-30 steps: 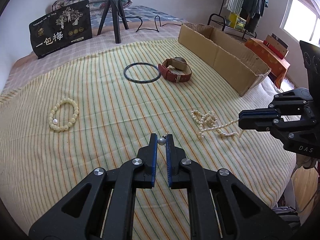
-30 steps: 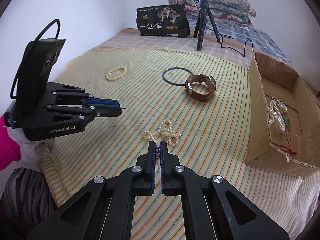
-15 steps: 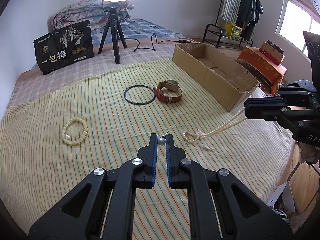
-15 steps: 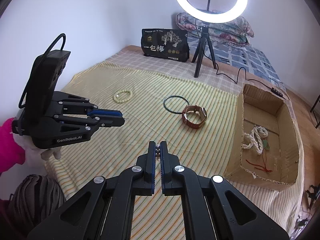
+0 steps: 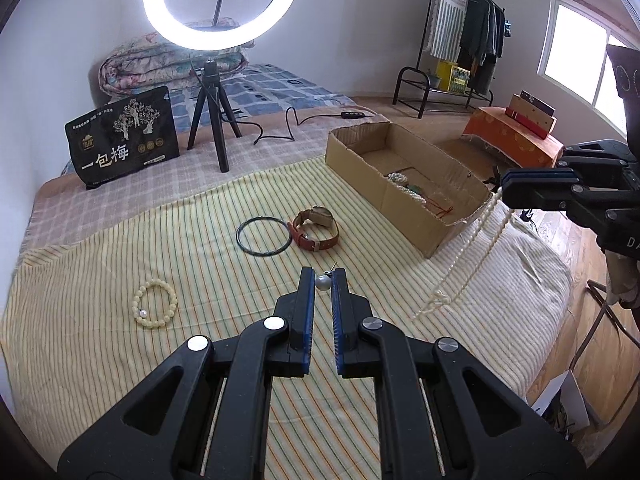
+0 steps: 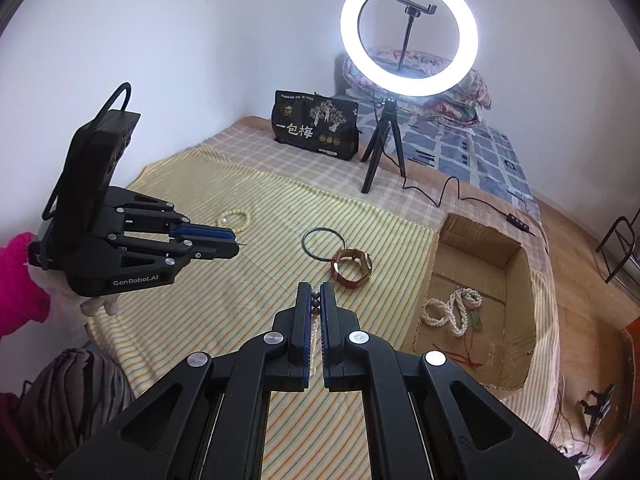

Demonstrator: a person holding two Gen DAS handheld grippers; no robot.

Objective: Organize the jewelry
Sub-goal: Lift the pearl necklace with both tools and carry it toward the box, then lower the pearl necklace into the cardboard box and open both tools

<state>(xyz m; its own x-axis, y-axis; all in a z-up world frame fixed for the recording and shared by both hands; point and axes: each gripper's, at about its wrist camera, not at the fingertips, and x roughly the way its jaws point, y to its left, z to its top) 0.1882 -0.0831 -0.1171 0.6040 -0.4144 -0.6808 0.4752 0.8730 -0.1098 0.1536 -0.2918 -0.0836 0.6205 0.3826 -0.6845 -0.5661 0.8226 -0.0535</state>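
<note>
In the left wrist view, the left hand-held gripper (image 5: 323,282) is clamped on a silver bead earring (image 5: 322,282), while a watch (image 5: 316,227), dark ring (image 5: 264,236) and bead bracelet (image 5: 155,309) lie unsorted on the bed (image 5: 120,272). At right, the right hand-held gripper (image 5: 505,189) dangles a long pale pearl necklace (image 5: 468,256) near the cardboard box (image 5: 356,152). In the right wrist view its jaws pinch beads; one white necklace (image 6: 450,308) already lies in the box, so most sorting remains.

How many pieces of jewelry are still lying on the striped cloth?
3: a cream bead bracelet near the left edge, a dark bangle in the middle, and a brown-strapped watch touching the bangle's right side. Others are in the claws or the cardboard box.
</note>
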